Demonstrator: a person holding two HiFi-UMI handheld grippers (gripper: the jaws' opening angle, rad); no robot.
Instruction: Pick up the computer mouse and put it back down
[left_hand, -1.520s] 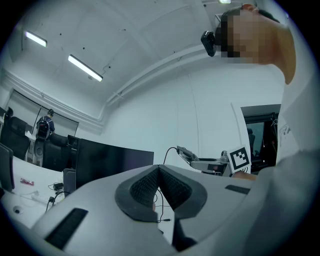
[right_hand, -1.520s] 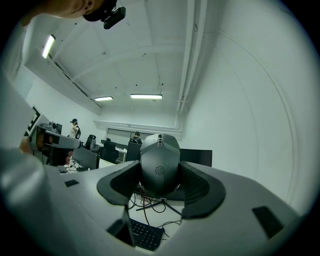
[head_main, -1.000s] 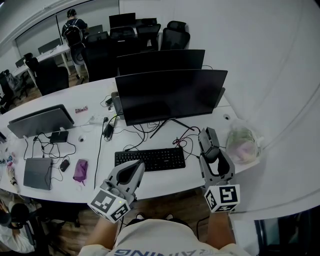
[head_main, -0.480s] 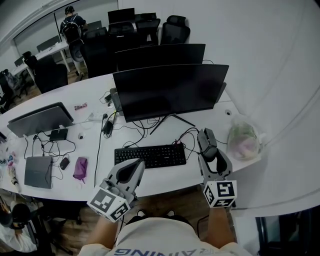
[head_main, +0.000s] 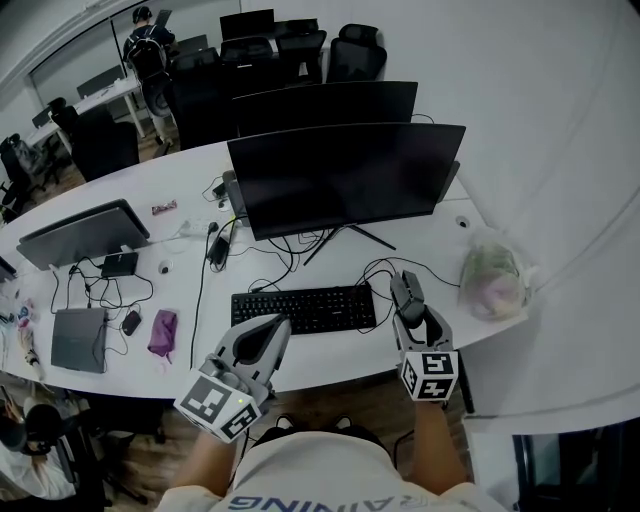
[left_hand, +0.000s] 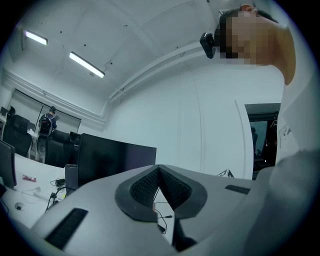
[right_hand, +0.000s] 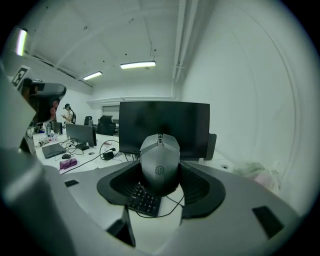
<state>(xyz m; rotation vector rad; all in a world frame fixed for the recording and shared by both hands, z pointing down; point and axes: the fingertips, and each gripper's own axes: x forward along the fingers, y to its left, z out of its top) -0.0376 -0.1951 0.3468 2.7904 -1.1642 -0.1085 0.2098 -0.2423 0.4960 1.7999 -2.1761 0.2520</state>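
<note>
1. White office desk (head_main: 330, 352) runs across the head view, with more desks and chairs behind it.
2. Right gripper (head_main: 408, 300) is closed on the sides of the grey mouse (right_hand: 160, 161). The mouse seems lifted just off the desk, right of the keyboard (head_main: 303, 308).
3. Left gripper (left_hand: 159, 181) has its jaws pressed together, gripping nothing, near the desk's front edge.
4. Risks: the rounded mouse could slip if the grip loosens. Lowered carelessly, it could land on the keyboard or on the loose cables (head_main: 375, 272).
5. Count: one mouse, one keyboard, two grippers, two large monitors (head_main: 345, 180) directly ahead.
</note>
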